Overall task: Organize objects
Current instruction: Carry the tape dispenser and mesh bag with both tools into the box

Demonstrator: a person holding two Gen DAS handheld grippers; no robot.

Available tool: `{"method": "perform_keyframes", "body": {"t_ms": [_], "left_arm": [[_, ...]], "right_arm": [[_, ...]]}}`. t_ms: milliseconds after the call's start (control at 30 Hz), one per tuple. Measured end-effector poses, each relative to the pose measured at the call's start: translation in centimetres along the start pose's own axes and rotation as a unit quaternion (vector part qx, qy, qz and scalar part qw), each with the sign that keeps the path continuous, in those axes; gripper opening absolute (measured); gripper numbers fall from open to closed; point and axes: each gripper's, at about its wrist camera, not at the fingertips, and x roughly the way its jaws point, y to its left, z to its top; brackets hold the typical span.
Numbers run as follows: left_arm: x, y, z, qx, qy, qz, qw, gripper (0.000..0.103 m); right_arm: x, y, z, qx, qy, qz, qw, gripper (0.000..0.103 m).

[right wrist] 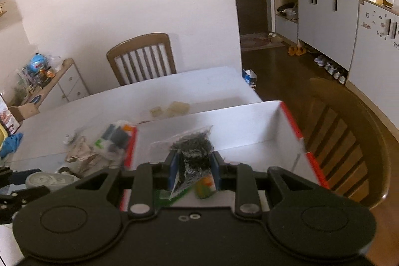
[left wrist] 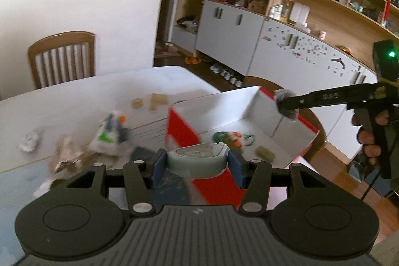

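Note:
My left gripper (left wrist: 197,162) is shut on a grey rounded case (left wrist: 198,160) and holds it just above the near wall of the red-and-white box (left wrist: 184,131). My right gripper (right wrist: 194,166) is shut on a clear bag of black bits (right wrist: 193,153) and holds it over the inside of the box (right wrist: 249,124). In the left wrist view the right gripper (left wrist: 286,105) hangs over the box's far right rim. In the box lie a green and orange bundle (left wrist: 230,137) and a tan block (left wrist: 265,153).
On the white table (left wrist: 87,91) left of the box lie a white-green packet (left wrist: 109,133), crumpled brown wrappers (left wrist: 67,153), a crumpled white paper (left wrist: 30,141) and tan blocks (left wrist: 152,101). Wooden chairs stand behind the table (left wrist: 62,59) and right of the box (right wrist: 349,146).

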Motion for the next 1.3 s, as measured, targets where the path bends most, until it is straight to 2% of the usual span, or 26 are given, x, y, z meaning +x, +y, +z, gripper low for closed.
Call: {"method": "perform_keyframes", "body": {"t_ms": [333,600,800,1033,1300], "left_arm": [[7.1,-5.7,1.1,0.031,0.059,-0.035,0.9972,0.052],[13.5,-9.1,1.5,0.05,0.116,-0.043,0.9911,0.052],[17.5,-9.7,1.1,0.032,0.165,-0.03,0.9854,0.053],[19.9,-9.9,1.5,0.033,0.183,-0.014,0.9824,0.052],[21.5,-8.8,1.1,-0.008,0.206,-0.013,0.9783,0.053]], "right_arm": [[2.4,-5.1,0.7,0.012,0.025,0.003,1.0,0.027],[5.9,-6.4,1.1,-0.005,0.065,0.018,0.998,0.027],[8.8,-6.9,1.0,-0.016,0.095,0.017,0.995,0.027],[11.0,-7.0,0.4,-0.029,0.118,0.01,0.992,0.027],[12.6,-7.3,0.2,-0.035,0.138,0.01,0.99,0.027]]}}
